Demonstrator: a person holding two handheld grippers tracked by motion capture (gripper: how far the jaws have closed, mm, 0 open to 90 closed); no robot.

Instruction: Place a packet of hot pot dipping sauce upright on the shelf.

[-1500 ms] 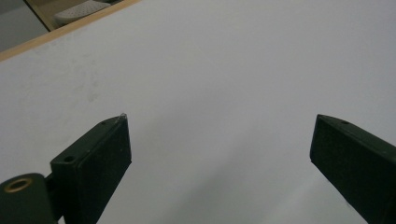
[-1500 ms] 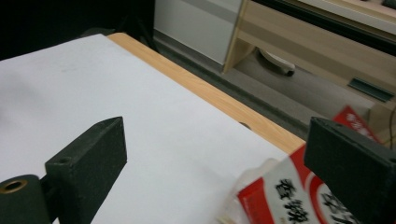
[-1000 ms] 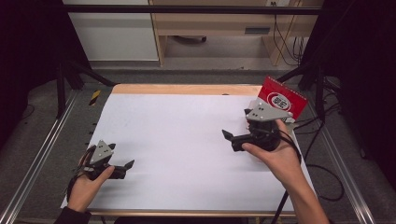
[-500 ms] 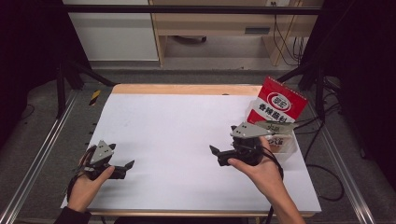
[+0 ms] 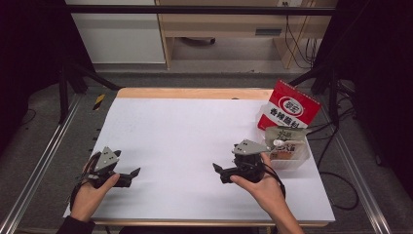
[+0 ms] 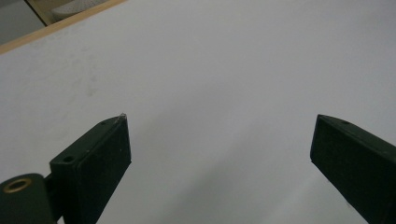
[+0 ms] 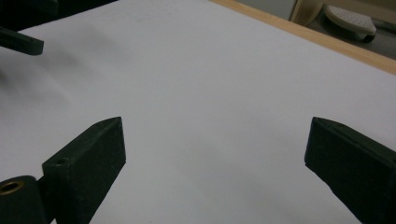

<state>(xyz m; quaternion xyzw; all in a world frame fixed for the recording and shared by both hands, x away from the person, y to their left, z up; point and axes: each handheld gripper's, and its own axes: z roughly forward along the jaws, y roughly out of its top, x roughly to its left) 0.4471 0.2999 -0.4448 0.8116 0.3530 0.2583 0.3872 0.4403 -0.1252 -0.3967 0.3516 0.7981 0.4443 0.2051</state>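
high view | flat white table [image 5: 195, 141] | glossy red pouch [image 5: 288, 109] upright

High view overlooks the table [image 5: 195, 122]; both gripper views skim it closely.

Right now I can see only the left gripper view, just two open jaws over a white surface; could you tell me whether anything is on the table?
Observer: Yes. In the high view a red packet stands at the table's far right edge.
Operator: Thank you. Is anything beside it?
Observer: A clear tub with a printed lid sits just in front of the packet.
Operator: And where is the right gripper, please?
Observer: The right gripper is held low over the table, left of the tub, jaws open and nothing between them.
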